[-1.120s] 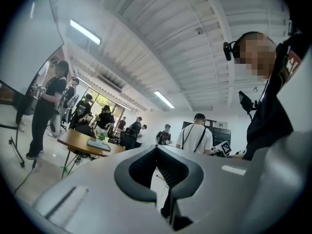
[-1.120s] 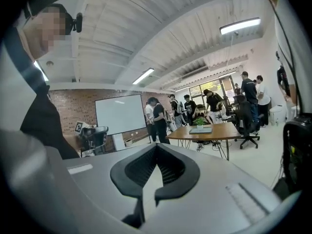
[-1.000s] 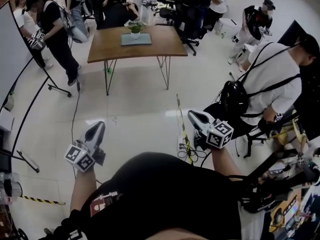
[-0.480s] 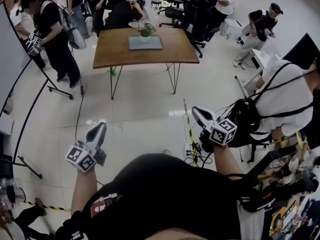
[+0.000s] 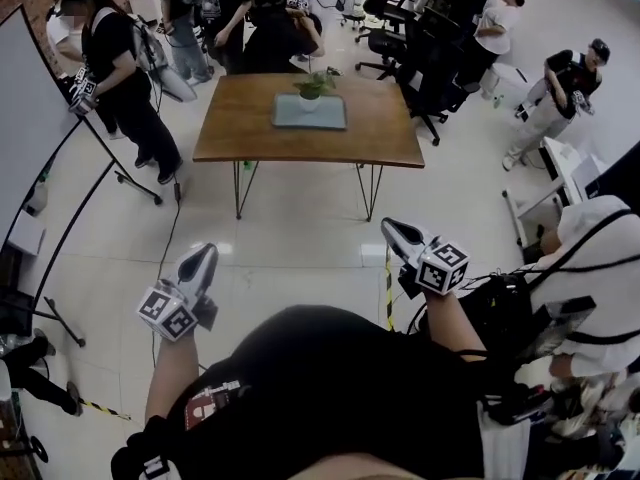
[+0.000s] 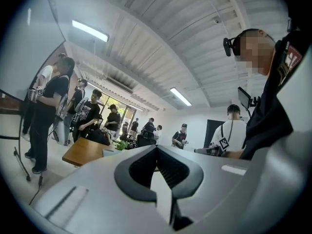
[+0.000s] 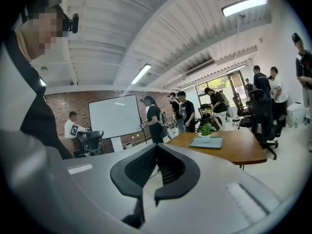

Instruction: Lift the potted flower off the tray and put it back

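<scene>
A small green potted flower (image 5: 311, 90) in a white pot stands at the far edge of a grey-blue tray (image 5: 310, 114) on a wooden table (image 5: 375, 133), some way ahead across the floor. The right gripper view shows the flower (image 7: 206, 130) on the tray (image 7: 207, 142) at right; the left gripper view shows the flower (image 6: 121, 144) small beyond the table (image 6: 84, 151). My left gripper (image 5: 203, 258) and right gripper (image 5: 392, 231) are held out in front of my body, far short of the table. Both are shut and hold nothing.
Several people stand behind the table and near office chairs (image 5: 420, 38). A whiteboard on a wheeled stand (image 5: 30, 118) is at left. A person in white with a backpack (image 5: 590, 268) crouches at right. Cables and striped tape (image 5: 388, 288) lie on the floor.
The table with tray and flower has come nearer and shifted right in the head view. The person in white has slid toward the lower right. Both grippers keep their pose, shut.
</scene>
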The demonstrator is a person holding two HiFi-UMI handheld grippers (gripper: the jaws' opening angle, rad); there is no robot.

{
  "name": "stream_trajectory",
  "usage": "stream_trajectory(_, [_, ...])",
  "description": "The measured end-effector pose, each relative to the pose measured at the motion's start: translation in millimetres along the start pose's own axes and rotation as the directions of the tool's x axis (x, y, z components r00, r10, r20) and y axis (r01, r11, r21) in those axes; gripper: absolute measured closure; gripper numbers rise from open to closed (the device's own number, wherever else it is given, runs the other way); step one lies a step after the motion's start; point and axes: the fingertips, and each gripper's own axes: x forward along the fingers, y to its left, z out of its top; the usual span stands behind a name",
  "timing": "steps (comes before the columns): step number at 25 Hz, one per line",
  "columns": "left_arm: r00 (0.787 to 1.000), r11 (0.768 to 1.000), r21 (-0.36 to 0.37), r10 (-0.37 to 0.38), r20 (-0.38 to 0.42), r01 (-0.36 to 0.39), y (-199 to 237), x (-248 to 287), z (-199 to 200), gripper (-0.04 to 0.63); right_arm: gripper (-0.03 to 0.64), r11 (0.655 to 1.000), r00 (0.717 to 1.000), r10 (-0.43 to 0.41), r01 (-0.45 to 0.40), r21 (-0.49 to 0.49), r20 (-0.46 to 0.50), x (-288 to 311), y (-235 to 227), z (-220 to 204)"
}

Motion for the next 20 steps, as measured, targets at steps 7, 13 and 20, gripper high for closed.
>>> stream_trajectory(7, [1.000, 1.000, -0.004, -0.003, -0.005, 0.003, -13.2, 108.8, -1.7, 0.595, 0.603, 0.998, 0.999, 0.046, -0.047, -0.044, -0.010, 19.2, -90.3, 40.4])
stream_trajectory(13, [0.998, 0.999, 0.010, -0.043, -0.034, 0.043, -4.2, 172.2, -2.9, 0.595, 0.602, 1.000, 1.000, 0.017, -0.017, -0.018, -0.003, 25.8, -142.0, 43.5])
stream_trajectory(20, [0.991, 0.993, -0.031, -0.112, -0.077, 0.110, 31.7, 246.4, -9.3, 0.595, 0.602, 0.998, 0.997, -0.065, 0.064, -0.004, -0.036, 50.8, -192.4, 44.6])
